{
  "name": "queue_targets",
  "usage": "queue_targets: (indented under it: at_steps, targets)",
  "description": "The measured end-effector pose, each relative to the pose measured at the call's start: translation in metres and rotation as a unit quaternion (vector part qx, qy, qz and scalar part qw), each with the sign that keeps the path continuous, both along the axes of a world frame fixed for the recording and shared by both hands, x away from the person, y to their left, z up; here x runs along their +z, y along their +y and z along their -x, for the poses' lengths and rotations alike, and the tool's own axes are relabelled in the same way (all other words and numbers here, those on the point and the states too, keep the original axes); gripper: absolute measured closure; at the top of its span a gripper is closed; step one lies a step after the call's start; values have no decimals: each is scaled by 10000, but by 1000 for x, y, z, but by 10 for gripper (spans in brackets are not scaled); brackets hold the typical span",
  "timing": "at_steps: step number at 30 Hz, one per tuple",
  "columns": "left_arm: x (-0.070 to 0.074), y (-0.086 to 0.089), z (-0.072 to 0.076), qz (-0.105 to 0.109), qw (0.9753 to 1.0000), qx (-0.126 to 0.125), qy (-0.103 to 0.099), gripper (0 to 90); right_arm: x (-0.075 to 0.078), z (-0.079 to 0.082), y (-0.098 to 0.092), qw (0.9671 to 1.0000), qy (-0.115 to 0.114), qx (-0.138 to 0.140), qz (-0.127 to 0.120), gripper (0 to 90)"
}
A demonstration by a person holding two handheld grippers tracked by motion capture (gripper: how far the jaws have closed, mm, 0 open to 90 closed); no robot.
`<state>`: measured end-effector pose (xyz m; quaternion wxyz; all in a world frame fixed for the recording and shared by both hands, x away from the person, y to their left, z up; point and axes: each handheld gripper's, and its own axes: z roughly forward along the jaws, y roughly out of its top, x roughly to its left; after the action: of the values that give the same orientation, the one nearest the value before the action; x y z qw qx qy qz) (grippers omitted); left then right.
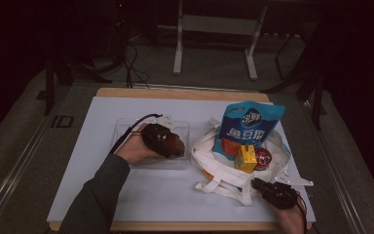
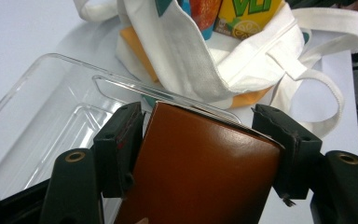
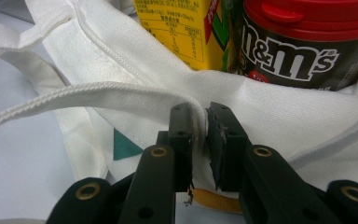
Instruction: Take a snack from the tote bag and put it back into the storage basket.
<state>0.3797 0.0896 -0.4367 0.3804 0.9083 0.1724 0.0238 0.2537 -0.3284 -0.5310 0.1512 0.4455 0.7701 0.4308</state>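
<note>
White table (image 1: pixel 126 190): the left gripper (image 2: pixel 200 135) clenches a glossy brown carton (image 2: pixel 200 172), seemingly over the clear plastic tray (image 2: pixel 51 107); the right gripper (image 3: pixel 200 121) pinches the white canvas bag's (image 3: pixel 279 116) edge.

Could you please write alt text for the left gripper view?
The left gripper clamps a brown box between its black jaws over a clear plastic tray. Beyond lies a white tote bag holding packaged snacks.
</note>
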Motion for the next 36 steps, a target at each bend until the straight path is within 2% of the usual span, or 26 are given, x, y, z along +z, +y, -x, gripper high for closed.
queue_targets:
  at_steps: [19, 21, 22, 25, 36]
  targets:
    - [-10, -18, 2, -285, 9995, 113, -8, 346, 0, 0, 0, 10000, -1, 4, 2, 796]
    - [-10, -19, 1, -220, 9995, 226, -27, 314, 0, 0, 0, 10000, -1, 4, -1, 796]
    - [-8, -20, 2, -170, 9994, 286, -44, 267, 0, 0, 0, 10000, 0, 4, -3, 796]
    - [-4, -21, 3, -169, 9993, 313, -151, 230, 0, 0, 0, 10000, -1, 4, -1, 795]
    - [4, -25, 11, 88, 9984, 375, -413, 277, 0, 0, 0, 10000, -5, 14, -6, 794]
